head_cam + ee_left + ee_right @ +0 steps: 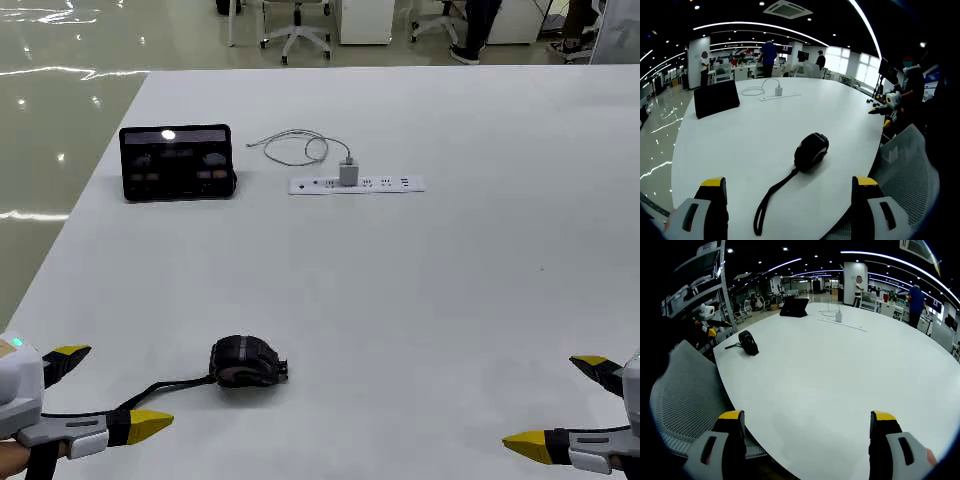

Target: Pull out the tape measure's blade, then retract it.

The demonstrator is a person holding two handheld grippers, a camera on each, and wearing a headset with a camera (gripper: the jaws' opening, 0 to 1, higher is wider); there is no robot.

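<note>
A black tape measure (pixel 246 362) with a black wrist strap (pixel 160 388) lies on the white table (pixel 400 290) near its front edge; its blade is inside the case. My left gripper (pixel 108 392) is open at the front left, just left of the strap's end, with the tape measure (pixel 811 149) ahead between its yellow-tipped fingers (pixel 715 183). My right gripper (pixel 570 405) is open at the front right, far from the tape measure (pixel 748 343), with nothing between its fingers (pixel 732 416).
A dark tablet (pixel 176 162) stands at the back left. A white power strip (pixel 356 184) with a plugged charger and coiled cable (pixel 296 146) lies behind the middle. Office chairs and people are beyond the far edge.
</note>
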